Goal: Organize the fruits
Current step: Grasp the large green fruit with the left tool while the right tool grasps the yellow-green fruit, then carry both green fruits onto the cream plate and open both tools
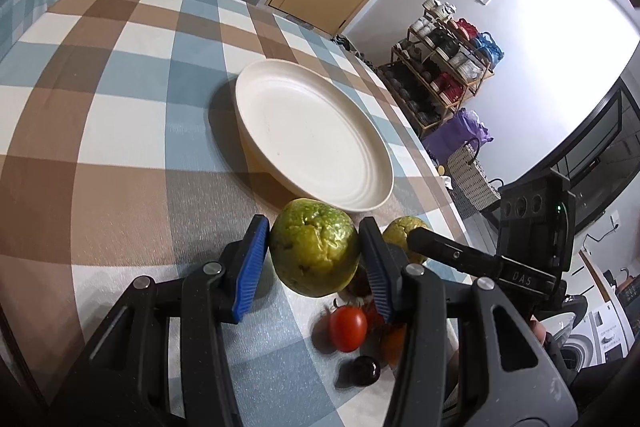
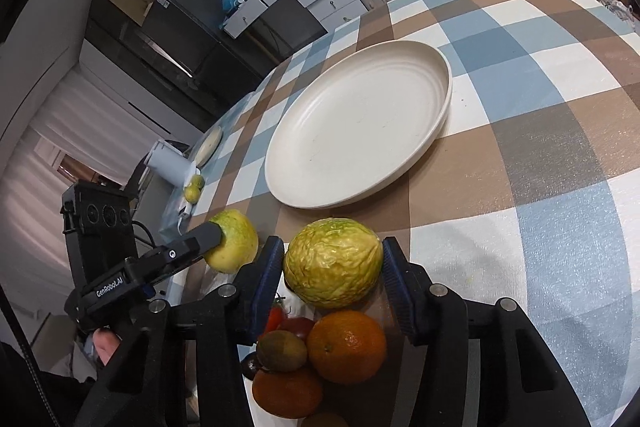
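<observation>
Left tool (image 1: 314, 255) grips green fruit (image 1: 314, 253) low center; my right tool (image 2: 332, 263) grips yellow fruit (image 2: 332, 263), white plate (image 2: 442, 67) above.

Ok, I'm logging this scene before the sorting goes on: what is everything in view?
green fruit: 2, yellow-green, wrinkled; one in the left gripper, one in the right
plate: 1, cream, mid-table, nothing on it
oranges: 2, orange, pile near the table edge
kiwi: 1, brown, same pile
tomato: at least 1, red, same pile
dark berry: 1, near-black, beside the tomato
tablecloth: 1, blue, brown and white checks
left gripper: black, blue pads, holding fruit
right gripper: same, holding fruit
</observation>
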Tool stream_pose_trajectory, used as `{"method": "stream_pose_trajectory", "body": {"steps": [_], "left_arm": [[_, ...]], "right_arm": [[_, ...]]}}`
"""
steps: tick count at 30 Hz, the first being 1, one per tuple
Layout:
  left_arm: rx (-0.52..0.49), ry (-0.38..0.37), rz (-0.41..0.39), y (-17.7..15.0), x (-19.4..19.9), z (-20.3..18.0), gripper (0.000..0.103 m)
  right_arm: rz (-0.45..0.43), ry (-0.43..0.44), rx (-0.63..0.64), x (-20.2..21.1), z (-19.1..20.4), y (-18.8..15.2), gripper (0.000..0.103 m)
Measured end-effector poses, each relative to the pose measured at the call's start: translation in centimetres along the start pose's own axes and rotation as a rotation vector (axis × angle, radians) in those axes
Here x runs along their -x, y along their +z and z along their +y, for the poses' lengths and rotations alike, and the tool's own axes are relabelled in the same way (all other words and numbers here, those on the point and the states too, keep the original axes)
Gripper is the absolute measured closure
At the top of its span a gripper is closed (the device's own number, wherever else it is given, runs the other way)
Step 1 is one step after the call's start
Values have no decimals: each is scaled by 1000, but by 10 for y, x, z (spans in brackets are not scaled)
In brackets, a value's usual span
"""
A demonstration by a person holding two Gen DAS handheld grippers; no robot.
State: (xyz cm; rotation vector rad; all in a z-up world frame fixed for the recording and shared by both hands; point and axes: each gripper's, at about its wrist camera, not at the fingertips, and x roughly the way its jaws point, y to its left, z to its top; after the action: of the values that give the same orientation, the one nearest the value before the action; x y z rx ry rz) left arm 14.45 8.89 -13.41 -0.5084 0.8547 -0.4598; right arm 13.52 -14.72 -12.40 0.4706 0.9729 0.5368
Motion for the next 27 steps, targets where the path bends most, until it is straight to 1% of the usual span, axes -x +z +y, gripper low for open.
{"method": "stream_pose_trajectory", "body": {"steps": [2, 6, 9, 14, 17, 20, 23, 27], "left_arm": [[-9, 2, -8, 4, 3, -2, 59], [-18, -1, -31, 21, 10, -7, 59], [-17, -3, -37, 39, 9, -10, 59], [-29, 1, -46, 76, -1, -19, 59], [-48, 8, -47, 100, -13, -24, 59], [-51, 5, -29, 120, -34, -26, 59], [-42, 2, -4, 137, -58, -23, 59], [-17, 8, 21, 152, -90, -12, 59]], "right_arm": [[-14, 7, 11, 3, 1, 3, 52], [-70, 32, 46, 16, 7, 15, 52], [-101, 43, 74, 23, 12, 32, 52], [-116, 47, 108, 22, 17, 66, 52], [-120, 57, 121, 16, 19, 90, 52], [-118, 62, 129, 7, 18, 112, 52], [-96, 52, 132, -11, 13, 132, 52], [-56, 43, 107, -40, -3, 150, 52]]}}
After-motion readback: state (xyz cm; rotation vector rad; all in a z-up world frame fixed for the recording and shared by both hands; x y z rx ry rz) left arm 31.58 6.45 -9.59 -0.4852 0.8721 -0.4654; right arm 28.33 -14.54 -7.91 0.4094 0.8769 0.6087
